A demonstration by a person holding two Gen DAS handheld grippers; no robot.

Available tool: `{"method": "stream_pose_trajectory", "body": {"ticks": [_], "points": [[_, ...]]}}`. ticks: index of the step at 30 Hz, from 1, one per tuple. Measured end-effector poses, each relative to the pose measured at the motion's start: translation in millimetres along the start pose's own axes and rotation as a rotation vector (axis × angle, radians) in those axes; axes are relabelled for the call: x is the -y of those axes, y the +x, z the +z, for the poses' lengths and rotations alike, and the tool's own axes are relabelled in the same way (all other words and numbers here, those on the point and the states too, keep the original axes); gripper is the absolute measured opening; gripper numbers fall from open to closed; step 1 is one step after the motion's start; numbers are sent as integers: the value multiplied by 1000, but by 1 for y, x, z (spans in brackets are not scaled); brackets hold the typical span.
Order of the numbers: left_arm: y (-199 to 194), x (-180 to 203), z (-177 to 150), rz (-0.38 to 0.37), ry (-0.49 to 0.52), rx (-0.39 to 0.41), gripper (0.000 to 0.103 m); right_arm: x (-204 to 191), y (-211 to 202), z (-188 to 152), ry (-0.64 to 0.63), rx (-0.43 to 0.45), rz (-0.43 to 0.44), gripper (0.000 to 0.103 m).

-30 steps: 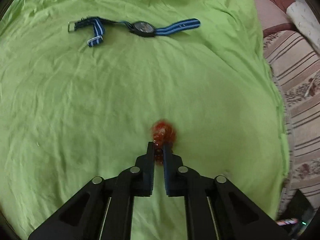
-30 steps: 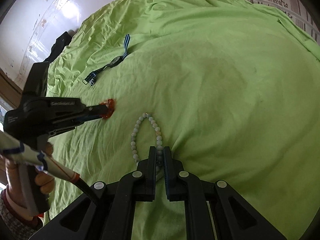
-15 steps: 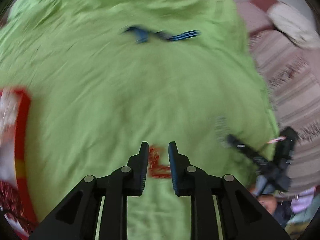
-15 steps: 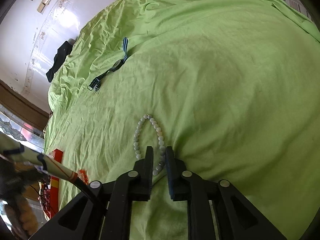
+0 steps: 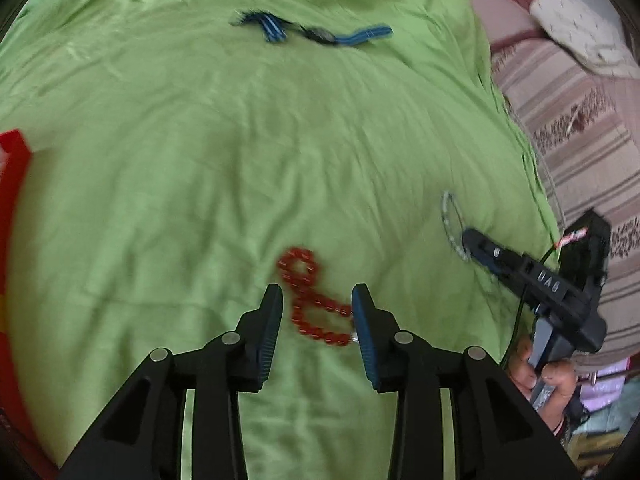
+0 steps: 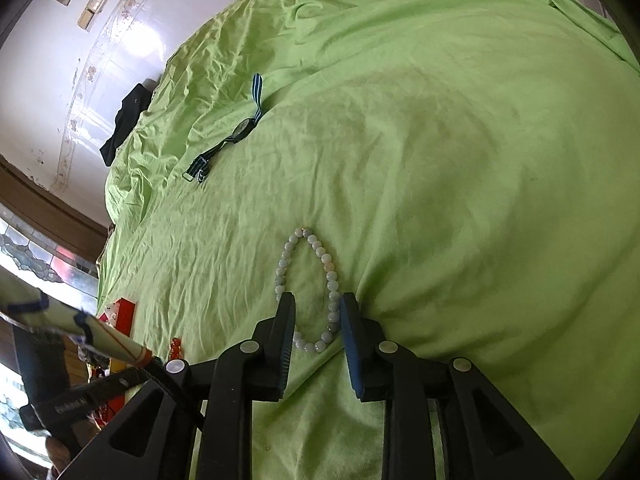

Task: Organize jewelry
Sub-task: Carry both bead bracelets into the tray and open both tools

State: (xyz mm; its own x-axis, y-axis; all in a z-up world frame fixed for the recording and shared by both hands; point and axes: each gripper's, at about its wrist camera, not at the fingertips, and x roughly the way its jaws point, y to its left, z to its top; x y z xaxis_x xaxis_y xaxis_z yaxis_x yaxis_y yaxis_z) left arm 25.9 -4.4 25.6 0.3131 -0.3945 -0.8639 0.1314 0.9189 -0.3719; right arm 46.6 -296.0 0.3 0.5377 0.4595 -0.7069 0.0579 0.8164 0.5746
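The left gripper (image 5: 317,304) has just been opening; the red bracelet (image 5: 310,295) lies loose on the green sheet (image 5: 200,168) between its parted jaws. The right gripper (image 6: 317,312) has likewise been opening, released, with the pale bracelet (image 6: 306,288) lying between its jaws. A striped watch (image 6: 240,130) lies farther off. A red box (image 5: 12,184) sits at the sheet's edge. Striped bedding (image 5: 568,120) borders the sheet; the gripper's lettering is unreadable.

Wrinkled green sheet (image 6: 460,152) is covering the bed & carrying everything. Pale bead bracelet (image 6: 310,288) is lying near its middle as an open loop. Blue-striped watch (image 6: 236,132) is lying flat, well beyond the bracelet. Red bead bracelet (image 5: 310,292) is lying twisted, left of the pale one; red box (image 6: 122,314) is sitting further left.
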Motion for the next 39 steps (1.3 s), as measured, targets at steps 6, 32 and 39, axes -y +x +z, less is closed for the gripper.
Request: {"method": "stream_pose_trajectory", "body": {"ticks": [6,32,39], "points": [[15,13,-9,-8,9,-12,34,8,9,6,42,21,56,25],[-167,0,-78,-40,-30,240,8,-51,-67,-30,-89,163,30,7],[-198,-42,-97,-50,-135,303,7,-103,-94,-50,-209,145,27,7]]}}
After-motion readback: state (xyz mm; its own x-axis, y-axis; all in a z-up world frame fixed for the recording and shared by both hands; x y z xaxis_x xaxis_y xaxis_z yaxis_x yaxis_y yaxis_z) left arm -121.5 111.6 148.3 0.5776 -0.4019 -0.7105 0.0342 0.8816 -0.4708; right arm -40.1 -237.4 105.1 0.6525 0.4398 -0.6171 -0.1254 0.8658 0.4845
